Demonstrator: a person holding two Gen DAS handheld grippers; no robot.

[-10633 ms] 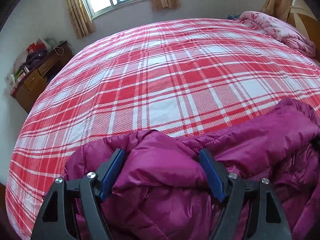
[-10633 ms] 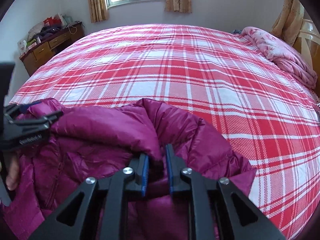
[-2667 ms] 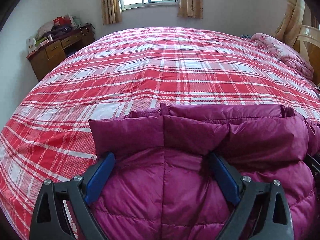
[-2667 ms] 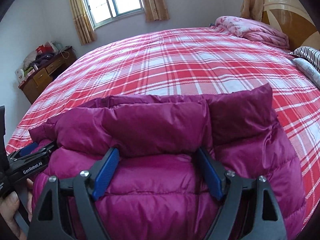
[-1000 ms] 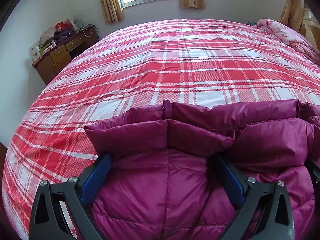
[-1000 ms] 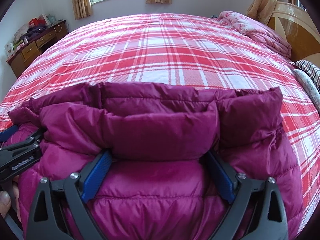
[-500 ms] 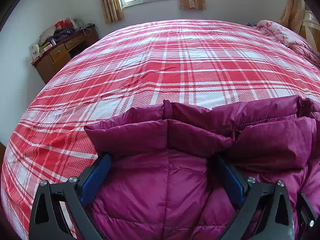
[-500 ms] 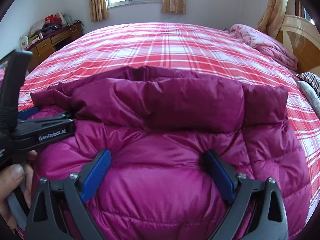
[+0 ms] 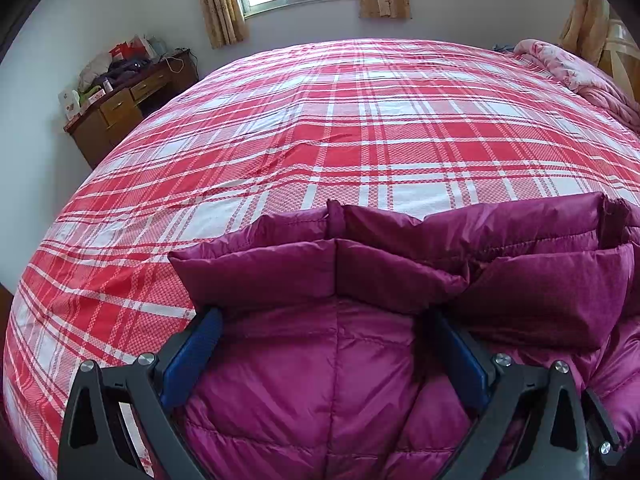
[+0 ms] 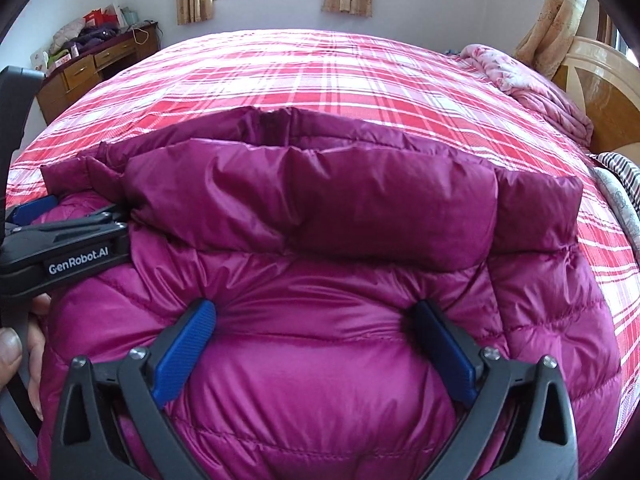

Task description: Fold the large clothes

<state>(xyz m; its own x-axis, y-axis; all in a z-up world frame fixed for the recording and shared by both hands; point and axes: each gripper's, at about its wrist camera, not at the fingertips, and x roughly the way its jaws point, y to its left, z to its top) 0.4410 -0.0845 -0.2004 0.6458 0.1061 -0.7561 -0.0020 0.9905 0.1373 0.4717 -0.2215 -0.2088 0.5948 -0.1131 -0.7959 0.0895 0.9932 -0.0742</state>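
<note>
Lying folded on the bed (image 10: 360,80), the puffy, slippery jacket (image 10: 320,280) needs pinching at a seam; both claws, left claw (image 9: 326,344) and right claw (image 10: 314,336), gape wide.

Magenta quilted jacket (image 10: 320,344) shines on the bed's red-and-white plaid cover (image 9: 360,128). Each black tool wears blue pads (image 10: 184,344). Beyond the bed: pink floral blanket (image 10: 520,76), tan curtains (image 9: 218,4), brown dresser (image 9: 124,112).

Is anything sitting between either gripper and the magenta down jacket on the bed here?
Nothing visible. Both the left gripper and right gripper are open, fingers spread, directly over the jacket with no other item between. The plaid bedspread beyond the jacket shows nothing lying on it nearby.
</note>
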